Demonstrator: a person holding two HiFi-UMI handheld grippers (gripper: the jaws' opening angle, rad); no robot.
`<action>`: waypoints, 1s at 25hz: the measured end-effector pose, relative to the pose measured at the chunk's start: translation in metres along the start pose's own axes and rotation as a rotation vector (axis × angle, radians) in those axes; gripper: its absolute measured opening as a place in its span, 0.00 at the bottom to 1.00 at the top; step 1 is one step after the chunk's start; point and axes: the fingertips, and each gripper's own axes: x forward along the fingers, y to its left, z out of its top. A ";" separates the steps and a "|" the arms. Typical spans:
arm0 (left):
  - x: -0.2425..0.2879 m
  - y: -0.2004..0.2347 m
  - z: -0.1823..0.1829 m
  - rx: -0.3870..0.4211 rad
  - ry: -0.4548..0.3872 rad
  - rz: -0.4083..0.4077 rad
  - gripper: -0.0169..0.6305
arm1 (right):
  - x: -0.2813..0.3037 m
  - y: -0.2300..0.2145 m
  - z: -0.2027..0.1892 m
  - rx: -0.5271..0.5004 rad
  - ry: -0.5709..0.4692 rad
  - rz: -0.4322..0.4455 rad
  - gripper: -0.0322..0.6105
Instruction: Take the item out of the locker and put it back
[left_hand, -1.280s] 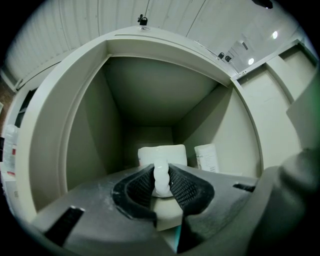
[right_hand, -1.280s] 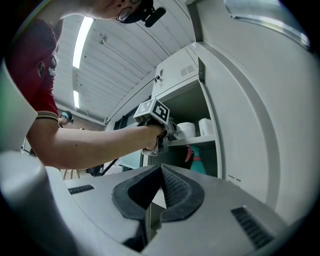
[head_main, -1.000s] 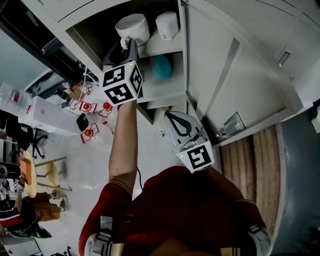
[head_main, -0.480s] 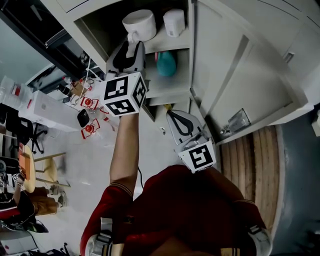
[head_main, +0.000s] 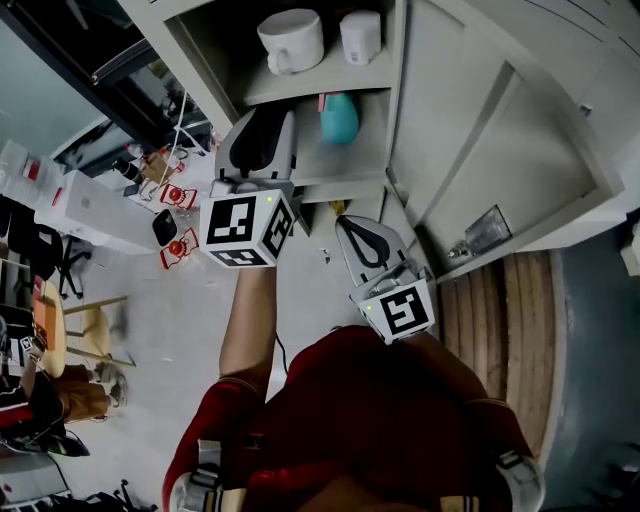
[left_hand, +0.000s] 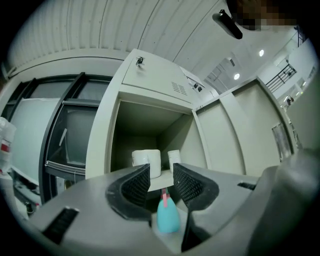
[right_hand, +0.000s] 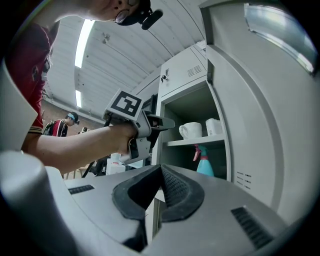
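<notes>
white mug (head_main: 291, 40) stands on the upper shelf (head_main: 320, 85) of the locker (head_main: 450, 130), beside a white cup (head_main: 360, 35). left gripper (head_main: 265, 118) hangs just outside, jaws spread, just opened, nothing between them. right gripper (head_main: 347, 224) is pressed together, empty.

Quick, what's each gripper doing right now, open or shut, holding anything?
Left gripper: open, jaws have just been opening, nothing between them.
Right gripper: shut, empty.
</notes>
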 end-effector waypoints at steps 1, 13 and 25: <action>-0.005 -0.002 -0.001 -0.003 -0.001 -0.007 0.24 | 0.000 0.001 0.001 0.001 -0.001 -0.001 0.05; -0.062 -0.018 -0.031 -0.066 0.024 -0.059 0.22 | 0.001 0.003 0.008 0.001 -0.016 -0.028 0.05; -0.091 -0.032 -0.049 -0.082 0.034 -0.104 0.10 | 0.010 -0.007 0.022 -0.031 -0.029 -0.049 0.05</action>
